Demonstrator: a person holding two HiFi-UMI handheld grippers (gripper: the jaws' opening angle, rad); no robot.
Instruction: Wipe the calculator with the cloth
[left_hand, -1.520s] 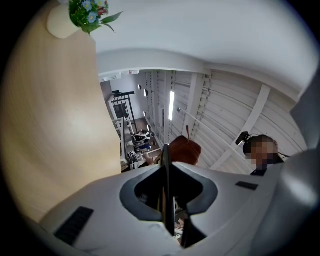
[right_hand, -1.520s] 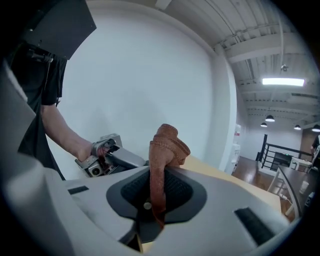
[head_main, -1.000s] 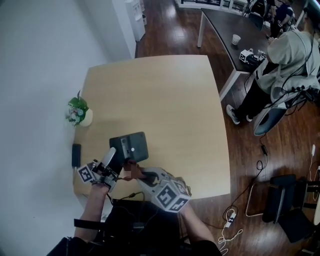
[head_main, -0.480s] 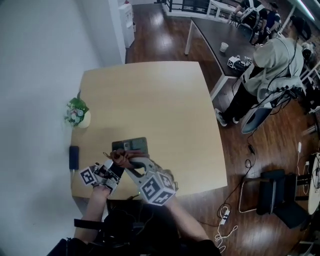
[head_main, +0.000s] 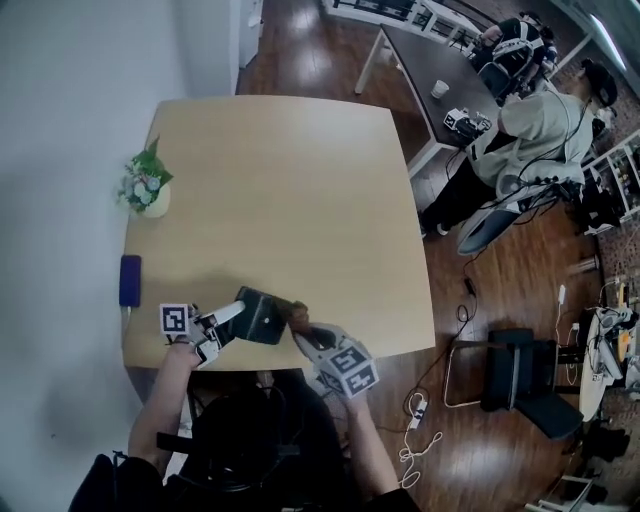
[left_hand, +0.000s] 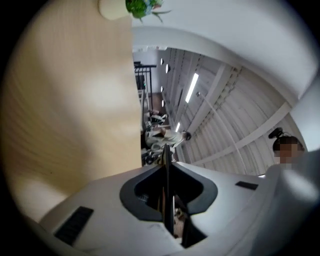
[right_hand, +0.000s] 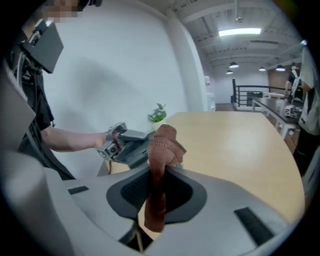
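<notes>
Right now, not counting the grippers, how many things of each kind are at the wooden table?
Calculator: 1
Cloth: 1
Potted plant: 1
Dark flat device: 1
Total: 4

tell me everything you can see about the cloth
The cloth is reddish-brown fabric with a stitched hem along its edge. The right hand-held gripper is shut on it: a crumpled wad bulges past the jaw tips and a flat tail hangs back between the jaws. It is held over the near edge of the table, right by the dark calculator; whether the two touch cannot be told.
</notes>
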